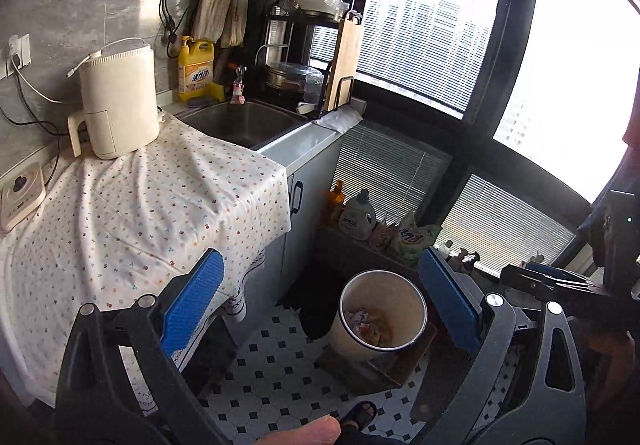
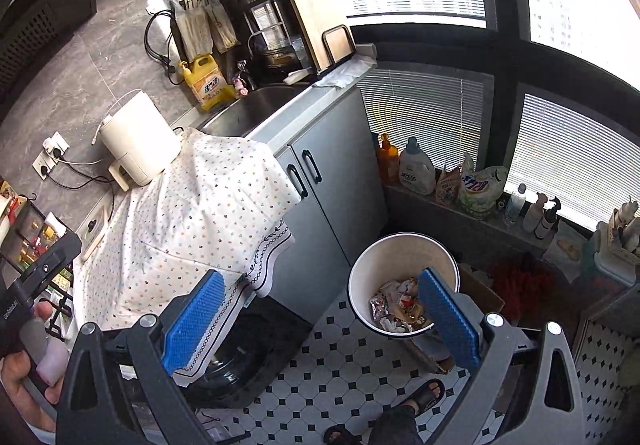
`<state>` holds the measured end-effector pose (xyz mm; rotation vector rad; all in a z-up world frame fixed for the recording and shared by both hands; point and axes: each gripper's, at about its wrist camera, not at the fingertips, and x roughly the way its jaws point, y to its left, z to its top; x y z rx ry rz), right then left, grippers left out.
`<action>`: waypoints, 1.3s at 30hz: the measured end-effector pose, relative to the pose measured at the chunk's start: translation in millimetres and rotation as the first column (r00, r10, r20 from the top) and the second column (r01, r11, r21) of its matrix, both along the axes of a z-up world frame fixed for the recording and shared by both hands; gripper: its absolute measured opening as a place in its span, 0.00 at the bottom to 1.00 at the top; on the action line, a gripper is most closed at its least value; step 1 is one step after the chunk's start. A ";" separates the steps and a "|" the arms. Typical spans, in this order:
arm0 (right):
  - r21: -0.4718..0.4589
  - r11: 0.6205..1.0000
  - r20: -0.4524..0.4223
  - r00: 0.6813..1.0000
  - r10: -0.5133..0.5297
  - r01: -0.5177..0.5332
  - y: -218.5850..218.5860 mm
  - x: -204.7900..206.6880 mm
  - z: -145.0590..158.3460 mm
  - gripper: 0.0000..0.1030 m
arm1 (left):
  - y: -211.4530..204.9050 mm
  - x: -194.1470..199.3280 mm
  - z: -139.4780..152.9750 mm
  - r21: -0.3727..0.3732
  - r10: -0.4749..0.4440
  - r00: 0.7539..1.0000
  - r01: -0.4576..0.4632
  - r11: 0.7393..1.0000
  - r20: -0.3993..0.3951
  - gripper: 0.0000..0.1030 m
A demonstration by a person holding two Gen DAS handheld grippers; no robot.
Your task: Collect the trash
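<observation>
Right wrist: trash [image 2: 400,305] below empty tongs [image 2: 320,313]

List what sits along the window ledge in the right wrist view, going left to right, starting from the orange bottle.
Orange bottle → white detergent jug → small printed pouch → green and white bag → cluster of small bottles.

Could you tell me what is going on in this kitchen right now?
A person is collecting trash with a handheld gripper in each hand. Both the left gripper and the right gripper are wide open with nothing between their blue pads. Below them on the tiled floor stands a white bin that already holds crumpled wrappers. The patterned cloth over the counter beside the sink shows no loose trash from here.
</observation>
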<state>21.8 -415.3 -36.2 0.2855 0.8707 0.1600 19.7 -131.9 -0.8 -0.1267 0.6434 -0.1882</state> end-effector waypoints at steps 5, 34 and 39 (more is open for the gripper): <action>-0.045 0.999 0.061 0.998 0.026 -0.024 19.5 -20.2 27.0 0.92 | 19.1 -26.3 12.1 -0.004 0.033 0.999 -0.033 0.999 0.028 0.94; -0.040 0.991 0.113 0.985 0.131 -0.127 99.9 -36.8 46.5 0.92 | 108.7 -112.6 38.8 -0.016 0.276 0.957 -0.276 0.961 0.090 0.94; -0.035 0.990 0.112 0.983 0.143 -0.139 107.2 -39.5 44.3 0.92 | 111.6 -114.8 36.5 -0.022 0.282 0.955 -0.281 0.959 0.089 0.94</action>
